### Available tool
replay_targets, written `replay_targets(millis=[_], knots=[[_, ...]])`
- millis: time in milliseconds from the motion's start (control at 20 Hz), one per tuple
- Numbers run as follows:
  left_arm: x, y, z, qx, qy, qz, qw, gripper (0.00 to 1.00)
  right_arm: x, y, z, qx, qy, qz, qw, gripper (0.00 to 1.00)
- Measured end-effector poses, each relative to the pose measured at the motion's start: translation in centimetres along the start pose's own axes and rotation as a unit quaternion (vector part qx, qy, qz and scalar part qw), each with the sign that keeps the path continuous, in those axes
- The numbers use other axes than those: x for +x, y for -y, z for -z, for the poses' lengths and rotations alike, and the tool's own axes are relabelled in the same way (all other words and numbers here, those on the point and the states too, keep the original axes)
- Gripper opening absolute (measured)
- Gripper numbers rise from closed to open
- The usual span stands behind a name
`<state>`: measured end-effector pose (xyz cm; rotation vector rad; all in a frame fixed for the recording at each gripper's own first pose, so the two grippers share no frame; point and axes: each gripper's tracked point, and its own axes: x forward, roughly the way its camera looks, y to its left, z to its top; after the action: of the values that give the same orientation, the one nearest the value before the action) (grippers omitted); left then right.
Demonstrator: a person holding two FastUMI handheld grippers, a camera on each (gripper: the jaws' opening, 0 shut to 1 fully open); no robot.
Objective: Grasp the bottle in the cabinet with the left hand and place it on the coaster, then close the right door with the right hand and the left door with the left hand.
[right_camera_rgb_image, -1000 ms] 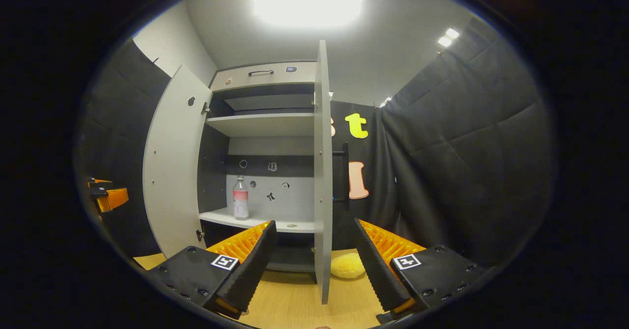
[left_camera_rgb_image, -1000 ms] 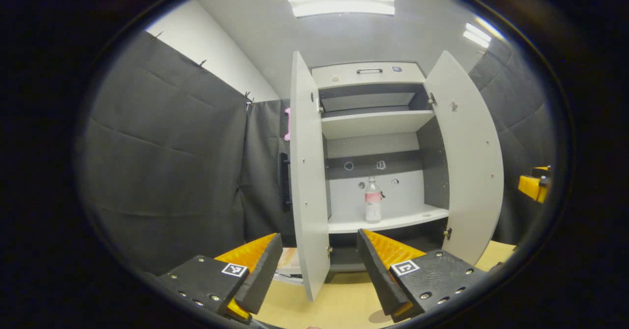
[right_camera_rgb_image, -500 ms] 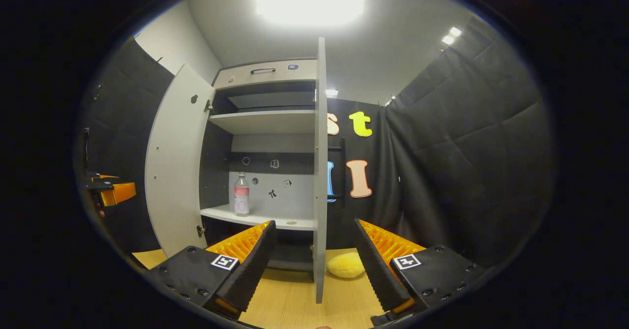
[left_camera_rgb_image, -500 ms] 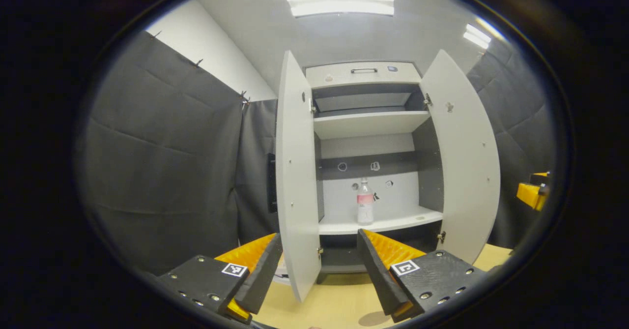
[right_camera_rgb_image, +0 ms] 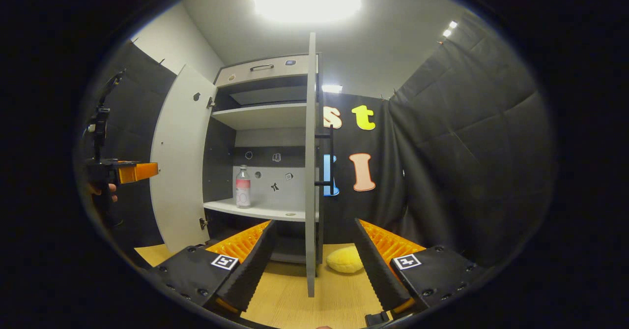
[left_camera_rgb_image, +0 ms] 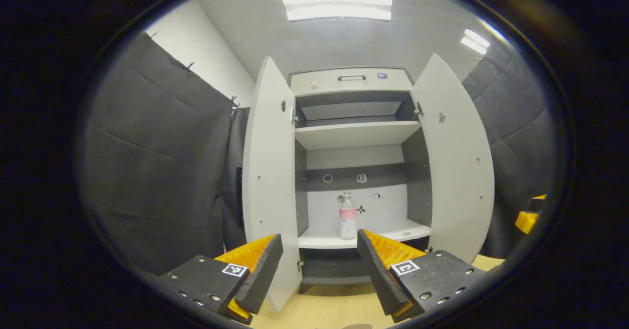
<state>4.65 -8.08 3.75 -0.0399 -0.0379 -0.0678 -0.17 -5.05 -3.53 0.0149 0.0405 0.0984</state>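
A clear bottle (left_camera_rgb_image: pixel 347 216) with a pink label stands upright on the lower shelf (left_camera_rgb_image: pixel 344 240) of a grey cabinet; in the right gripper view the bottle (right_camera_rgb_image: pixel 242 187) is left of centre. Both doors stand open: the left door (left_camera_rgb_image: pixel 269 171) and the right door (left_camera_rgb_image: pixel 454 162), the latter seen edge-on as the right door (right_camera_rgb_image: pixel 310 171). My left gripper (left_camera_rgb_image: pixel 319 265) is open and empty, some way in front of the shelf. My right gripper (right_camera_rgb_image: pixel 312 260) is open and empty, straddling the right door's edge from a distance. The left gripper (right_camera_rgb_image: pixel 125 171), held by a hand, also shows far left.
The cabinet stands on a wooden table (right_camera_rgb_image: pixel 290 304). A yellow soft object (right_camera_rgb_image: pixel 345 259) lies on the table right of the right door. An upper shelf (left_camera_rgb_image: pixel 354 134) and a top drawer with a handle (left_camera_rgb_image: pixel 351 77) sit above. Black cloth walls close in on both sides.
The left gripper view has swung left, bringing the cabinet opening and bottle to centre. In the right gripper view the left gripper has come further into sight at the left.
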Motion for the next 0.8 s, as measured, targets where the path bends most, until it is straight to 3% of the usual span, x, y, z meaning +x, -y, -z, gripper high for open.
replay_targets(millis=[100,150,200,250,800], knots=[[1.7,0.3,-0.1,-0.003,-0.001,0.004,1.000,0.89,0.1,0.6,0.5,0.000,-0.004,0.005,1.000,0.98],[2.6,0.5,0.0,-0.005,-0.001,0.008,1.000,0.96,0.1,0.9,0.6,-0.001,-0.007,0.009,1.000,0.98],[3.5,0.7,0.1,-0.007,-0.001,0.012,1.000,0.96,0.2,1.1,0.6,-0.002,-0.008,0.013,1.000,0.99],[4.4,1.0,0.1,-0.008,0.000,0.018,1.000,0.89,0.2,1.3,0.5,-0.002,-0.006,0.016,1.000,0.99],[16.5,4.5,3.4,-0.029,-0.018,0.082,0.996,0.90,2.7,0.0,0.0,-0.016,0.003,0.053,0.998,0.98]])
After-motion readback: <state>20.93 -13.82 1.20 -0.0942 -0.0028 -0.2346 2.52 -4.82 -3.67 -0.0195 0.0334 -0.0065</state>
